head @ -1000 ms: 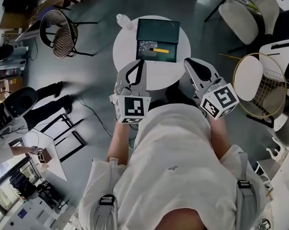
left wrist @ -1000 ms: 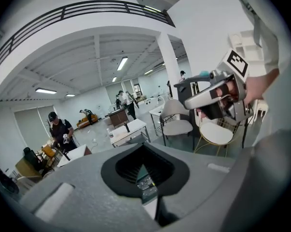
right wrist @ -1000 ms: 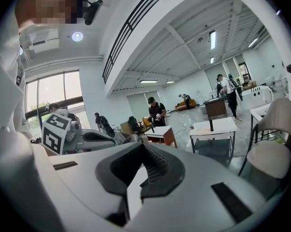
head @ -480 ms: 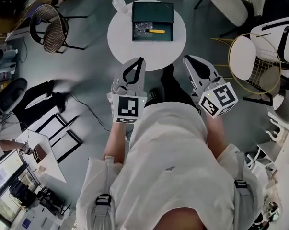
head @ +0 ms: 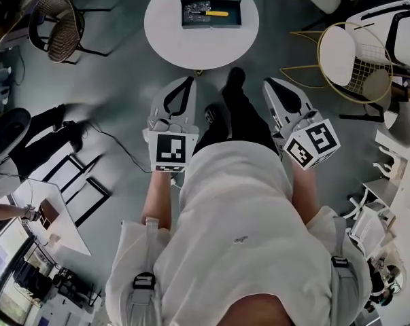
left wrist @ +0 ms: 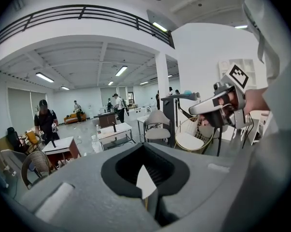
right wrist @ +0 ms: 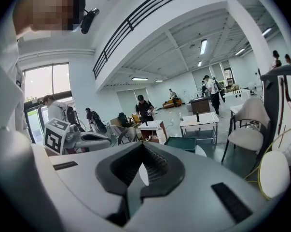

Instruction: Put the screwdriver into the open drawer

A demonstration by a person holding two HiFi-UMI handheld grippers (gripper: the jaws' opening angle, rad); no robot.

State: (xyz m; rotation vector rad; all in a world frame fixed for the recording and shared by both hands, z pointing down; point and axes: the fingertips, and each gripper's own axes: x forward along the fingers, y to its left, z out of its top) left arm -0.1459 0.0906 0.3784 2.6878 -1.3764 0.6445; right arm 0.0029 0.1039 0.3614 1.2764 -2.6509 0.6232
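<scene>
Screwdriver (head: 216, 13) lies in the open drawer (head: 233, 17) on the round worktop (head: 201, 43), while left gripper (head: 185, 82) and right gripper (head: 268, 85) hang well short of the worktop by the person's torso, fingers (left wrist: 99, 192) pressed together, holding nothing.

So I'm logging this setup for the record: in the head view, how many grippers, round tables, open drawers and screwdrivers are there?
Grippers: 2, the left gripper and the right gripper, both with jaws together and empty
Round white table: 1
Open drawer: 1
Screwdriver, lying in the drawer: 1
Total: 5
</scene>
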